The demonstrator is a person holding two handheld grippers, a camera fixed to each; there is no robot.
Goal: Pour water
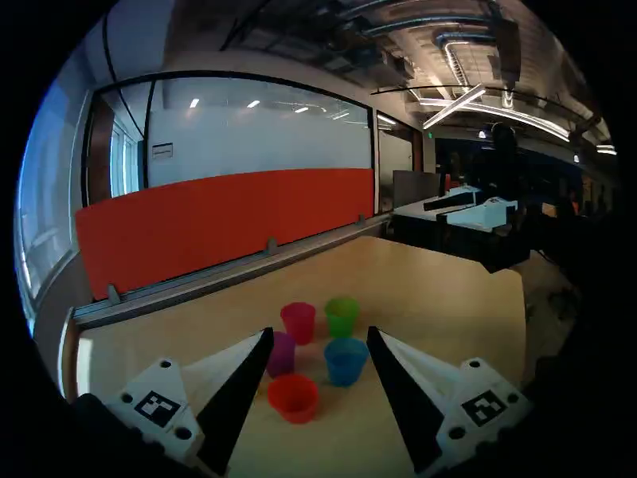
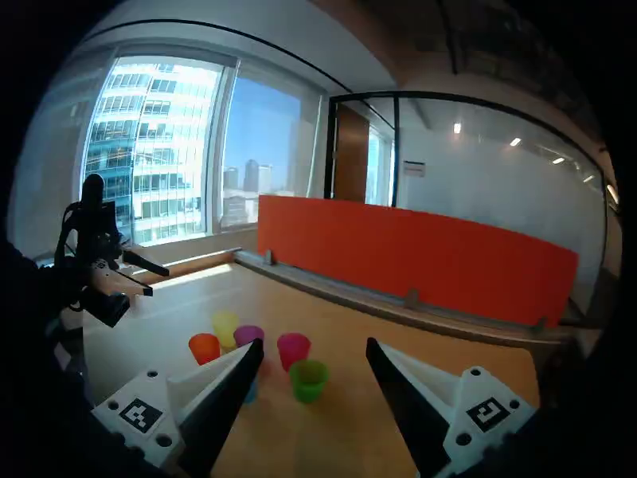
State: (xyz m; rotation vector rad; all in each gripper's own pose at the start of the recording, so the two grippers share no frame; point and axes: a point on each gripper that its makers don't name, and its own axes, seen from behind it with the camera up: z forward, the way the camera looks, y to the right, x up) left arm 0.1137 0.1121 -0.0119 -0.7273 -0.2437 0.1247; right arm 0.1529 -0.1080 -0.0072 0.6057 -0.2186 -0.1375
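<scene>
Several small plastic cups stand clustered on the wooden table point(image 1: 446, 295). In the left gripper view my left gripper point(image 1: 319, 332) is open above the table, with a pink cup point(image 1: 298, 321), a green cup point(image 1: 342, 315) and a blue cup point(image 1: 345, 360) ahead between its fingers. A purple cup point(image 1: 282, 354) sits by the left fingertip and a red cup point(image 1: 293, 397) is nearest. My right gripper point(image 2: 314, 343) is also open and holds nothing. Before it stand a pink cup point(image 2: 293, 350), green cup point(image 2: 308, 380), purple cup point(image 2: 248, 334), yellow cup point(image 2: 224, 327) and orange cup point(image 2: 204, 347).
A red partition point(image 2: 430, 255) with a metal rail runs along the table's far side. The left gripper point(image 2: 143, 277) shows farther off at the table's window end. Desks point(image 1: 470, 211) stand beyond the table. Bare tabletop lies around the cups.
</scene>
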